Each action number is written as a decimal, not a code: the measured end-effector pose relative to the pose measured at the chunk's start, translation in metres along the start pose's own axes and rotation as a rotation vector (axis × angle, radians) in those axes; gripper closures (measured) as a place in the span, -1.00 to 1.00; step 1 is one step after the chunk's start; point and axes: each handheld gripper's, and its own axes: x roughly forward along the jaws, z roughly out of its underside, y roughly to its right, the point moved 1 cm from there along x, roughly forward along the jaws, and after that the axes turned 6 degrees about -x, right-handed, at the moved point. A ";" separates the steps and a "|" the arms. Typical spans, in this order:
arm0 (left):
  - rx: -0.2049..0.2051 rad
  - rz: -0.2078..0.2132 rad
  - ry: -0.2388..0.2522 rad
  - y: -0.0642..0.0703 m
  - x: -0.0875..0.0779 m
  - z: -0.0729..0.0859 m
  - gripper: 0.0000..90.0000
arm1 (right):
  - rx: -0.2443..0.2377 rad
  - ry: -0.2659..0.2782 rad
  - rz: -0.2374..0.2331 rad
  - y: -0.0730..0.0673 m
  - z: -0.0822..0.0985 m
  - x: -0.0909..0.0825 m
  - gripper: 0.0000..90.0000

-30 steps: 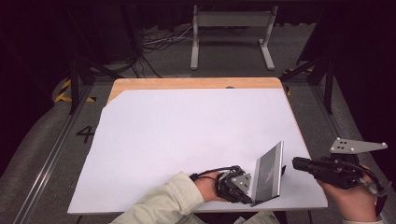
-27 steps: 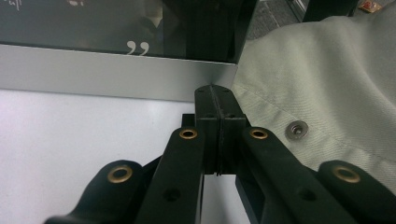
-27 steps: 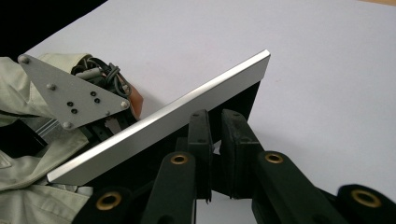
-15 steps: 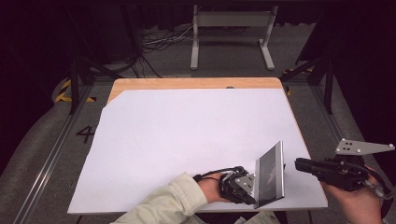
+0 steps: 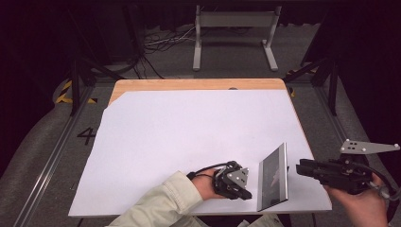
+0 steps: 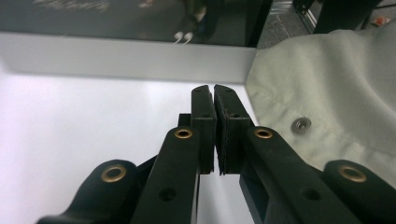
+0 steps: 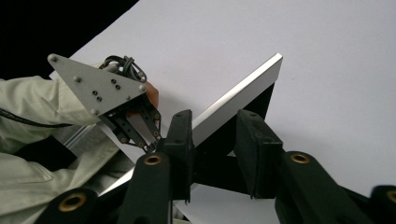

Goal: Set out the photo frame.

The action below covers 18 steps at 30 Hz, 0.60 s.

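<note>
A thin silver-edged panel with a dark glossy face [image 5: 273, 179] stands tilted on its edge near the table's front right. My left gripper [image 5: 247, 194] lies low just left of it, shut with nothing between its jaws. In the left gripper view the shut tips [image 6: 214, 93] point at the panel's silver band [image 6: 126, 63]. My right gripper [image 5: 299, 168] hovers right of the panel, a small gap away. Its jaws have just been opening and stand open [image 7: 217, 130]. Beyond them I see the panel's silver edge [image 7: 238, 91] and the left gripper [image 7: 148, 148].
A white sheet [image 5: 189, 142] covers the wooden table [image 5: 189, 84], whose front edge runs just below the panel. A pale green sleeve [image 5: 161, 208] comes in from the bottom. A metal stand [image 5: 234, 38] and cables lie on the floor beyond the table.
The right gripper's jaws have widened and now stand a little right of the panel's edge. The left gripper has drawn back slightly to the left. The panel stays upright.
</note>
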 end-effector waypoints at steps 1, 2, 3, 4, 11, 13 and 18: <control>-0.006 -0.011 0.004 -0.001 -0.004 0.003 0.93 | 0.008 0.002 -0.003 0.000 -0.001 0.000 0.42; -0.009 -0.025 0.003 -0.002 -0.010 0.006 0.93 | 0.017 0.001 -0.005 0.000 -0.002 0.000 0.39; -0.019 -0.032 0.009 -0.003 -0.014 0.009 0.92 | 0.026 0.000 -0.004 0.000 -0.003 0.000 0.34; -0.022 -0.040 0.012 -0.004 -0.018 0.011 0.92 | 0.034 -0.002 -0.004 0.000 -0.004 0.000 0.29; -0.051 -0.073 0.035 -0.007 -0.040 0.028 0.91 | 0.032 -0.051 0.029 -0.006 -0.019 0.000 0.12; -0.053 -0.085 0.028 -0.006 -0.044 0.032 0.91 | 0.034 -0.063 0.036 -0.008 -0.023 0.000 0.09; -0.066 -0.099 0.032 -0.007 -0.052 0.043 0.91 | 0.111 -0.100 0.049 -0.007 -0.028 0.003 0.00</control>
